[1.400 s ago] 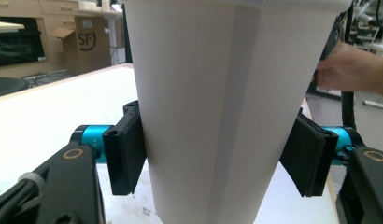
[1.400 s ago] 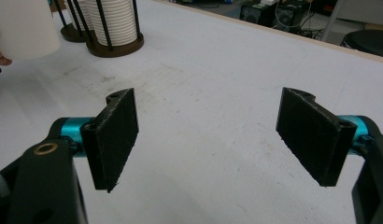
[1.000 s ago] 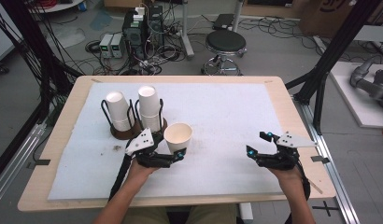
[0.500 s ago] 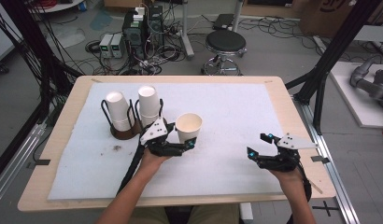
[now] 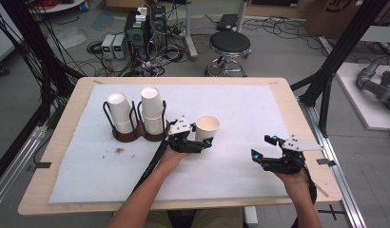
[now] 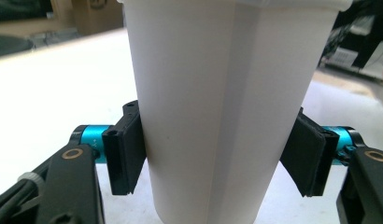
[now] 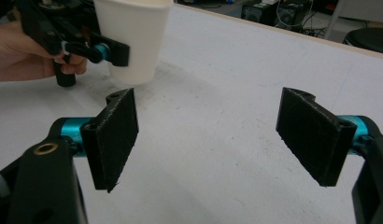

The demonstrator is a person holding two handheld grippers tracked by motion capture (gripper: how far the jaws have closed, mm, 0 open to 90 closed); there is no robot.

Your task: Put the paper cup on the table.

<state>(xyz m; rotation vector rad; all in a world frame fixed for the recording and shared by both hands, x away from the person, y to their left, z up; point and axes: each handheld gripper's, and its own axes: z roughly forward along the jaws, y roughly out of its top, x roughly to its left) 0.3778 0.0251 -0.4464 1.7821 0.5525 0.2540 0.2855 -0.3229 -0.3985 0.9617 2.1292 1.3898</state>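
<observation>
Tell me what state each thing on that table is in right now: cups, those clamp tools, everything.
Paper cup: upright, mouth up, gripped on both sides.
Left hand-held gripper: shut on the paper cup.
Right hand-held gripper: open, holding nothing.
Left cup stack: upside down in the holder.
Right cup stack: upside down in the holder.
Cup holder: standing on the white mat.

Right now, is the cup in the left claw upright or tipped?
Upright: the paper cup stands mouth up, the left claw pinching its sides.

White paper cup (image 5: 207, 128), black pads (image 7: 116, 136)
</observation>
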